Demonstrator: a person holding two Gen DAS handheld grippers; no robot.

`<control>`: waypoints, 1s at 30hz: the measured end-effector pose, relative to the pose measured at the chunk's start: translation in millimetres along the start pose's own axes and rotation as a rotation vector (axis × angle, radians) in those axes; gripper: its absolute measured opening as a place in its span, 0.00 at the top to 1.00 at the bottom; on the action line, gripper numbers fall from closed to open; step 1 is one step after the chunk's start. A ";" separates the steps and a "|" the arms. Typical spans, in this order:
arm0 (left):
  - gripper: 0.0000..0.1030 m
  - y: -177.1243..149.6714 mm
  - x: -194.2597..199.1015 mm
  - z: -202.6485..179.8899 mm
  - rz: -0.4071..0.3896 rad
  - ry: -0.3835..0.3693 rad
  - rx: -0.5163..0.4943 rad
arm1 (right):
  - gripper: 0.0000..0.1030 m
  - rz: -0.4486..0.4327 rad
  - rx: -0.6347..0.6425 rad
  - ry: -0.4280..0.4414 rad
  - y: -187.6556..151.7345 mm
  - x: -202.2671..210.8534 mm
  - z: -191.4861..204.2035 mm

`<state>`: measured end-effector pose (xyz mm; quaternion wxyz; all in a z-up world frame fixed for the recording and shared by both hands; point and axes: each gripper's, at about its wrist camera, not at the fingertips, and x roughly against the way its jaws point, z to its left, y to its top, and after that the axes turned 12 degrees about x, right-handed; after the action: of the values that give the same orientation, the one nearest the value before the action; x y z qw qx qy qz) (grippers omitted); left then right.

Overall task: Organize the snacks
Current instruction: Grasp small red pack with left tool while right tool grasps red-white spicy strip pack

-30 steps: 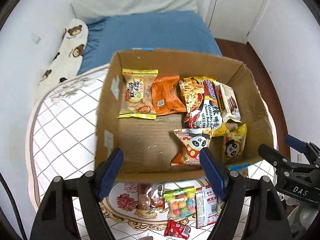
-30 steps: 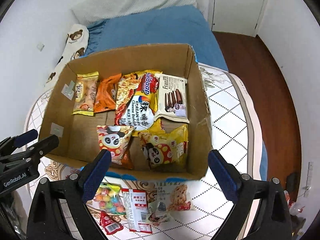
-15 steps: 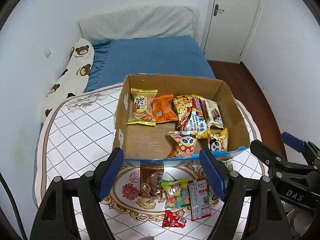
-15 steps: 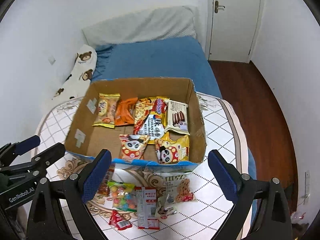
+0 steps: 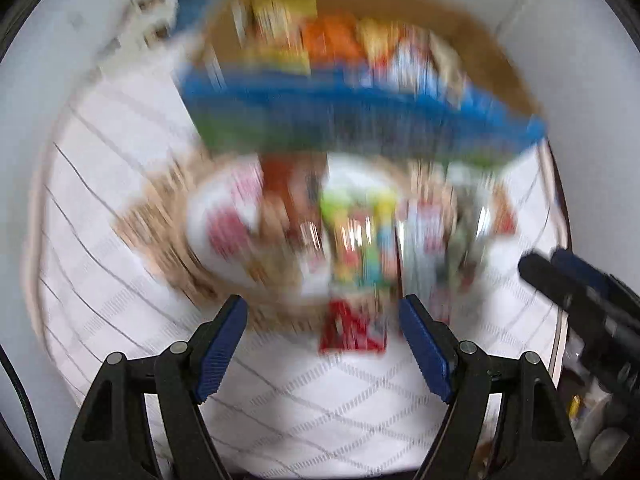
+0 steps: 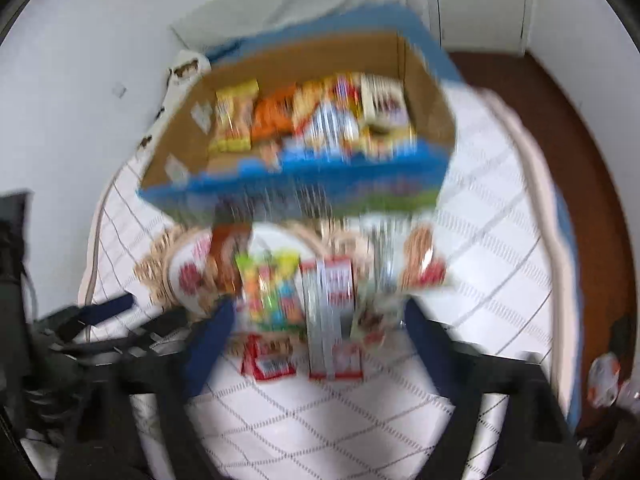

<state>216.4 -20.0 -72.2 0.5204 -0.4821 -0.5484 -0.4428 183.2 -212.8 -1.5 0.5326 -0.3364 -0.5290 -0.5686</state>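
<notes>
- Both views are smeared by motion blur, and against the frames of a moment before, each camera now looks down on the loose packets in front of the box rather than into it. That suggests the placing round is over and the next pick is starting.
- Left side: the left gripper (image 5: 322, 344) has sunk closer to the quilted white cover (image 5: 304, 412). Its blue-padded jaws stand about half open, the same gap as before, with nothing between them; the small red packet (image 5: 352, 332) lies on the cover just ahead of the gap.
- Centre: the loose snacks lie in a row on the cover, just in front of the box's blue near wall. From the left they are a brown packet (image 6: 228, 260), a clear bag of coloured candies (image 6: 272, 292), the small red packet below it, a tall red-and-white packet (image 6: 330, 312) and a clear packet with brownish contents (image 6: 420, 264). Printing is too blurred to read.
- Behind them: the cardboard box (image 6: 188, 132) already holds a back row of yellow, orange and white packets, so the job looks more than half done.
- Right side: the right gripper (image 6: 316, 332) has just been closing its jaws from wide to a narrower gap. The candy bag and the tall packet show between its blurred fingers, but whether the pads touch either cannot be told.
</notes>
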 end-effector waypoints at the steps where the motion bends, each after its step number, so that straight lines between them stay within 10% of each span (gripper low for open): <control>1: 0.25 -4.9 -10.5 -0.6 0.030 0.001 0.000 | 0.39 0.036 -0.011 0.013 -9.5 -12.0 -4.1; 9: 0.25 -13.1 -91.6 -5.3 0.260 -0.062 0.086 | 0.39 0.146 -0.095 0.082 -44.1 -59.4 -32.4; 14: 0.52 -16.0 -104.5 -4.2 0.243 -0.053 0.120 | 0.38 0.205 -0.102 0.124 -48.3 -89.8 -35.4; 26: 0.51 -17.2 -90.8 49.0 0.180 -0.018 0.239 | 0.29 0.232 -0.051 0.043 -32.9 -147.0 -0.5; 30: 0.45 -13.9 -101.2 58.1 0.220 -0.070 0.253 | 0.46 0.204 0.014 -0.052 -36.1 -153.3 16.6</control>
<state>193.6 28.5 -176.8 0.6027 -0.4850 -0.5616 -0.2935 177.1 -163.1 -151.7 0.5763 -0.3993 -0.5095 -0.4988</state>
